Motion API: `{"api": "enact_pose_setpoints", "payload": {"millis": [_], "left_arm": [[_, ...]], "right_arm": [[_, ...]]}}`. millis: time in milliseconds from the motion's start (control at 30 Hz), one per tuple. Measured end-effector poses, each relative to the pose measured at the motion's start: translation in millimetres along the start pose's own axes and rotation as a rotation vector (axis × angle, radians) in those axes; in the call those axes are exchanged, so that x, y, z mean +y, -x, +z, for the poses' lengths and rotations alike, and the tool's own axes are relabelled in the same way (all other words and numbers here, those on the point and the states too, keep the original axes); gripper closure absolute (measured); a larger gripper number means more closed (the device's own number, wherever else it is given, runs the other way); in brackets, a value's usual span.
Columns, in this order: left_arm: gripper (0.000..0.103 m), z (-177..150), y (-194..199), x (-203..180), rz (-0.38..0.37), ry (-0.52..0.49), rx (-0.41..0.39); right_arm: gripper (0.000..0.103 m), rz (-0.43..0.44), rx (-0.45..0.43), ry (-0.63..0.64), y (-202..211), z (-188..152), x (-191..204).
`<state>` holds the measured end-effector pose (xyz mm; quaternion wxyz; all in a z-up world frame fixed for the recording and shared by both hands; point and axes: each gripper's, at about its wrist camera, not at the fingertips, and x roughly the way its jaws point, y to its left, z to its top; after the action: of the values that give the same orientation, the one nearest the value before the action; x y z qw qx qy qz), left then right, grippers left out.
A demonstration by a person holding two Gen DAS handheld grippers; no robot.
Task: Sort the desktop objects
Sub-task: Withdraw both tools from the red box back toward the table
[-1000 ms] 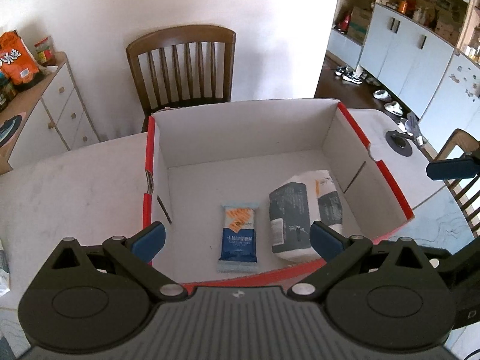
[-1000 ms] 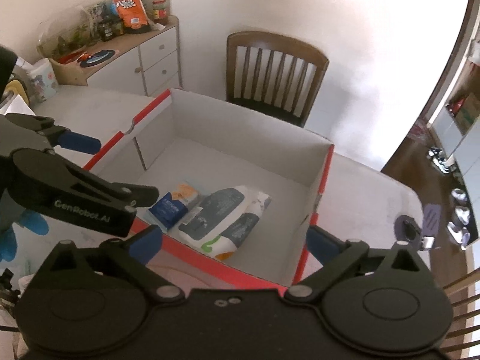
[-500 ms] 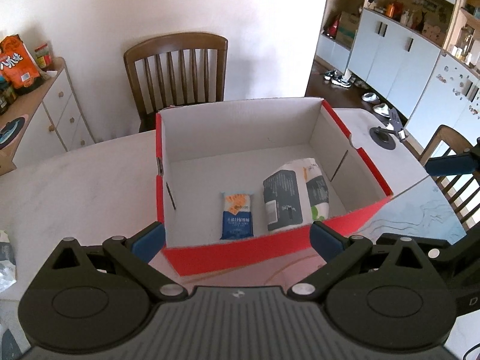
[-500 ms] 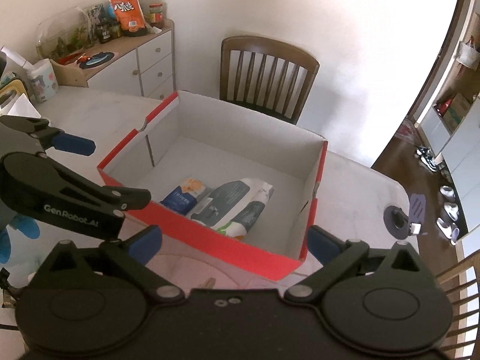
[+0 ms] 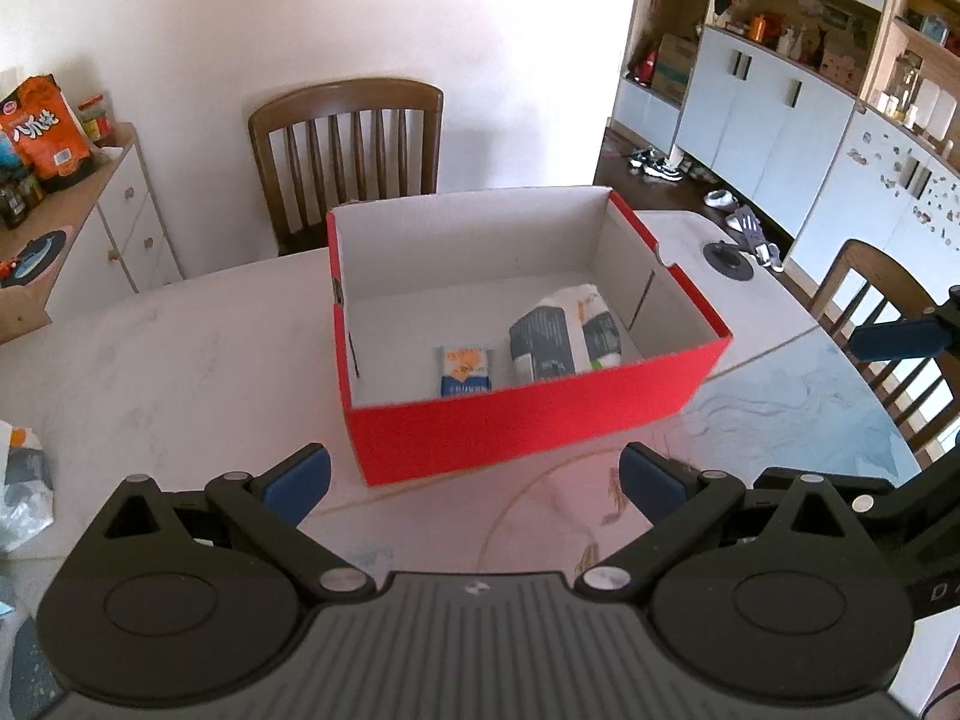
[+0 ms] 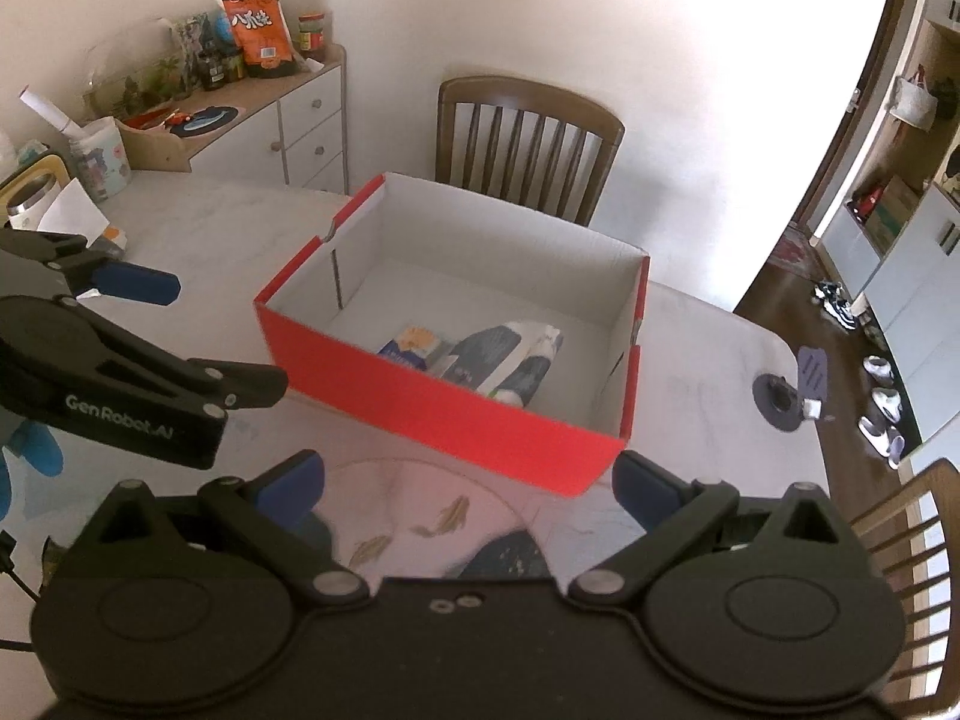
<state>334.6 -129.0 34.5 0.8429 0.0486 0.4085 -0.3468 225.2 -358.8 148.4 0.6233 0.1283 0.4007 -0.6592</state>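
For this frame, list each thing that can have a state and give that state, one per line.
left tool: open, holding nothing, short of the box
right tool: open, holding nothing
red box: lidless, upright on the table
small blue packet: lying flat in the box
grey-white bag: lying in the box, beside the packet
wooden chair: unoccupied, behind the table
crumpled wrapper: on the table, outside the box

White wall, wooden chair (slatted back), sideboard, cabinets.
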Motion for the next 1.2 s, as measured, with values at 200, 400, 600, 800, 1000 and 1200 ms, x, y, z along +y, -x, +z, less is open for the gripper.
{"api": "enact_pose_setpoints", "payload": {"millis": [200,400,600,800,1000,1200], "left_arm": [[0.0,-16.7,21.0,1.6,-0.008,-0.01,-0.007],[0.0,-34.9,40.3,3.9,-0.016,-0.022,-0.008],[0.0,-56.5,58.7,9.4,-0.03,-0.021,-0.012],[0.0,-81.8,73.0,16.2,-0.027,-0.027,-0.019],[0.0,-102.5,83.9,24.0,-0.035,-0.023,-0.017],[0.0,-120.0,88.0,29.9,-0.046,-0.023,-0.008]], "right_arm": [[0.0,-0.018,0.012,-0.024,18.1,-16.5,12.8],[0.0,-0.029,0.019,-0.05,33.7,-32.2,22.2],[0.0,-0.032,0.042,-0.09,43.5,-53.4,31.0],[0.0,-0.041,0.072,-0.131,50.2,-75.2,43.2],[0.0,-0.061,0.088,-0.187,58.6,-93.0,52.3],[0.0,-0.085,0.1,-0.241,63.6,-108.2,58.9]]}}
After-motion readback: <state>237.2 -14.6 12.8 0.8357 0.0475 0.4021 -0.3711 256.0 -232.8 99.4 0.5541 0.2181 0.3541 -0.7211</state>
